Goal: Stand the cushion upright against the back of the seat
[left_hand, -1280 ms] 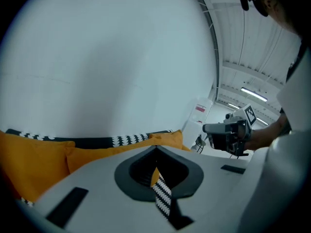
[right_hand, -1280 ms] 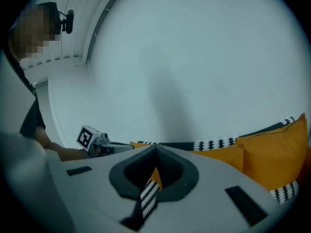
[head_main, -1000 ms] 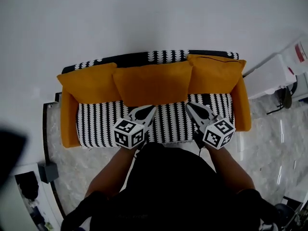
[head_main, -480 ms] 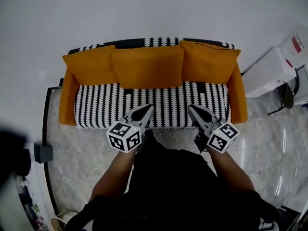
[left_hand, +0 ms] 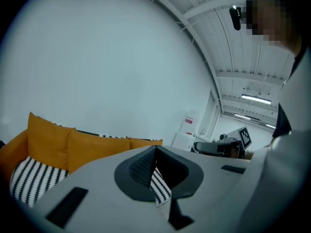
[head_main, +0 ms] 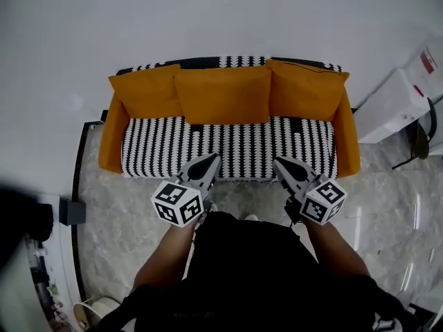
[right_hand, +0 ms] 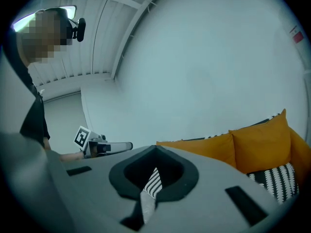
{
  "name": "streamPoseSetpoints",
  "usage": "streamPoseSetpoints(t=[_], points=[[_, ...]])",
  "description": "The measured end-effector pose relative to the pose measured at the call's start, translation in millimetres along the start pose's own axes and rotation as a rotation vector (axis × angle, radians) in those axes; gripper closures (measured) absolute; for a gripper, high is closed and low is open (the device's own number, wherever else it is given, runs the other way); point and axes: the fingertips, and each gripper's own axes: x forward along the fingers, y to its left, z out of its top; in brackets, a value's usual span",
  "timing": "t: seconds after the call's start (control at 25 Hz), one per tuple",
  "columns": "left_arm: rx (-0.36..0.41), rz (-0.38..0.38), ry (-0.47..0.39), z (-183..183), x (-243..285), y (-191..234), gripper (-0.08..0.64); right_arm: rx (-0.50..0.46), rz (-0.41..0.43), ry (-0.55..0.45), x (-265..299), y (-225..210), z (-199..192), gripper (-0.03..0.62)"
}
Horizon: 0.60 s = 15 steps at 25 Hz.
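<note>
Both grippers are closed right down, nothing in either. The left gripper (head_main: 210, 160) and right gripper (head_main: 281, 164) are side by side, well apart. In the head view their tips are over the front edge of the sofa (head_main: 228, 144) and their cubes are back over the floor (head_main: 118, 213). Gripper views agree: jaws meet, and only striped seat fabric shows through the notch. Neither touches a cushion.

Three orange cushions stand upright in a row against the sofa back: left cushion (head_main: 145, 92), middle cushion (head_main: 223, 94), right cushion (head_main: 306, 90). The middle one overlaps the inner edges of both neighbours, lower edge down on the striped seat. Can't tell which is the task's; all three are up. The sofa back is to the white wall (head_main: 208, 12). A white cabinet (head_main: 391, 106) is just off the sofa's right end.
</note>
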Motion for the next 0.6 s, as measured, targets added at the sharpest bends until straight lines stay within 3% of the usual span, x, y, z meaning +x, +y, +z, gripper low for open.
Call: streamPoseSetpoints(t=[0.24,0.6], points=[[0.054,-0.046,-0.015,21,-13,-6,0.545,-0.014,-0.042,-0.006,3,16,2,0.557],[0.072,-0.082,0.052,9,-45,25,0.545,0.002,-0.116,-0.006,35,56,-13,0.557]])
